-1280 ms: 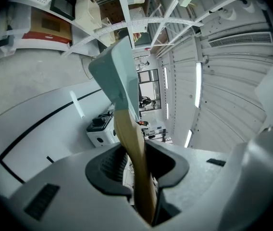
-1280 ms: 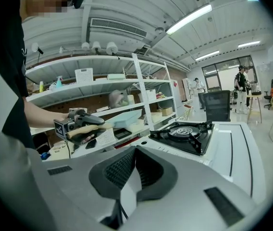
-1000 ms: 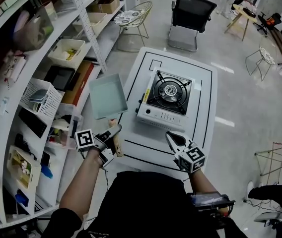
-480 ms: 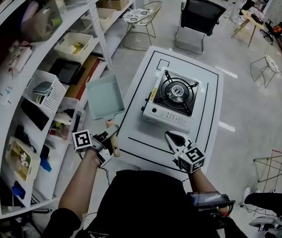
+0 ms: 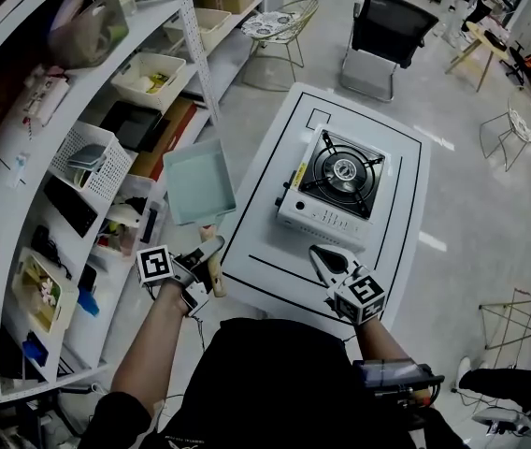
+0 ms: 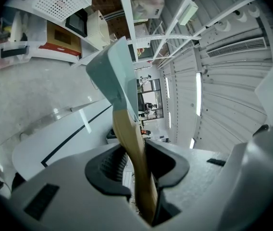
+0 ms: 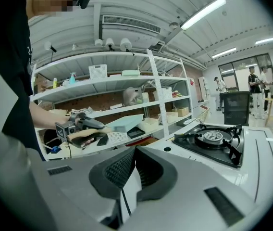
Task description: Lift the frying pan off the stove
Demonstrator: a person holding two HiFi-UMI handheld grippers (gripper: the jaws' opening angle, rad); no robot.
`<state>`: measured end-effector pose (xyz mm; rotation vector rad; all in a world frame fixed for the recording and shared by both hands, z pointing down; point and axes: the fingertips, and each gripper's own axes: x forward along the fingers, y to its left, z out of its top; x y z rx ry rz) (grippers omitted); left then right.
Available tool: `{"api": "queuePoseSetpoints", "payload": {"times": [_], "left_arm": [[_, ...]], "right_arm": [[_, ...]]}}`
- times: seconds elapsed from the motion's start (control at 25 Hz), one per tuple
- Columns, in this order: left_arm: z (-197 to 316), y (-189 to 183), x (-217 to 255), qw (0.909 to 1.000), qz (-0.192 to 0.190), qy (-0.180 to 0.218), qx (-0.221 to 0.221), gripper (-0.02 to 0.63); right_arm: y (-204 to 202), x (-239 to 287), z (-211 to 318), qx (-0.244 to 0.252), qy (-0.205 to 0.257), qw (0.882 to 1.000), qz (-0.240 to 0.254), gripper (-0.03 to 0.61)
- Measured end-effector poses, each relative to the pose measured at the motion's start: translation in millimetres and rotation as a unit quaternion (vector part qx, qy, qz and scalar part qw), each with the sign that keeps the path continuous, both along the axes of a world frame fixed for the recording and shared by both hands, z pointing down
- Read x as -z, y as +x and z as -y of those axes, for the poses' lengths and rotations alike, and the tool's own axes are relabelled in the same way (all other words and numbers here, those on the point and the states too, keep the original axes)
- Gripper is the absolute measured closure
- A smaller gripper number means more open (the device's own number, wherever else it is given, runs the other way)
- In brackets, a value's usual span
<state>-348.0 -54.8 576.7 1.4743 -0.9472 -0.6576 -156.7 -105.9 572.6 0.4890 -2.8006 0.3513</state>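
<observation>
- Frying pan: hanging in the air just off the left edge of the desk, well apart from the stove.
- Floating over the strip of floor between the desk and the shelves, with its right rim running close along the desk edge and its left rim nearing the shelf fronts.
- Showing as a square, teal body pointing away from the person, with the wooden handle trailing back toward them.
- Left claw clenching that handle, with both pads pressing on the wood from either side.
- Right claw closed on nothing, hovering over the near part of the desk, just in front of the stove.
- Stove sitting uncovered inside the black outline on the desk, with bare white margin showing on all sides.
- Open floor spreading to the right of the desk.
- Black chair standing beyond the far edge.
</observation>
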Motion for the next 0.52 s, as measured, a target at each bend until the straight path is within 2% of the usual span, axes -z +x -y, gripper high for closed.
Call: {"api": "queuePoseSetpoints", "payload": {"times": [0.36,0.52], "left_arm": [[-12.3,-0.7,-4.5,1.0,-0.003,-0.002,-0.003,0.494],[-18.3,-17.4,0.2,0.9999,-0.007,0.0,0.01,0.494]], "right_arm": [[-3.2,-1.2,0.1,0.003,0.001,1.0,-0.003,0.554],[-26.4,-5.9,4.0,0.018,0.007,1.0,0.007,0.554]]}}
